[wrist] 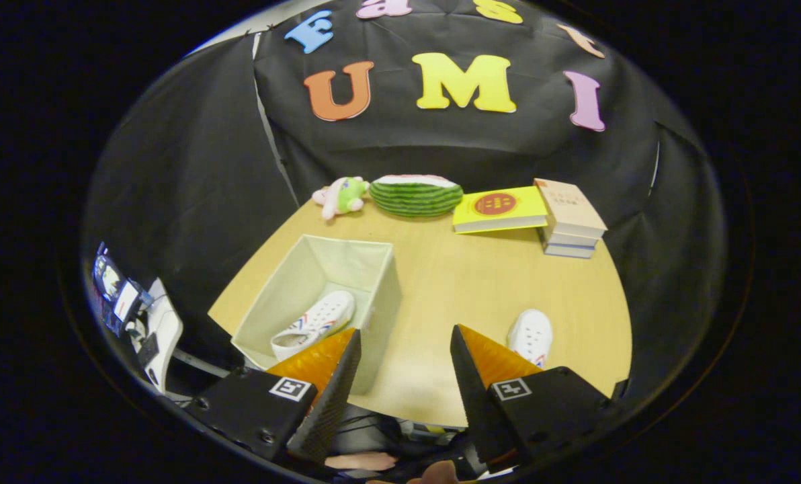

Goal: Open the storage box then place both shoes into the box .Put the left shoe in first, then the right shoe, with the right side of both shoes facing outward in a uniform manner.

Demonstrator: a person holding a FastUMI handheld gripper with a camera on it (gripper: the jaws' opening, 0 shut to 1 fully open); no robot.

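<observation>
A pale fabric storage box stands open on the wooden table, ahead and left of my fingers. One white shoe with red and blue stripes lies on its side inside the box, partly hidden behind my left finger. A second white shoe rests on the table to the right, its heel end covered by my right finger. My gripper hangs above the table's near edge, open, with nothing between its fingers.
At the table's far edge lie a small plush toy, a watermelon-shaped cushion, a yellow book and a stack of books. Some equipment stands below the table to the left. A hand shows beneath the fingers.
</observation>
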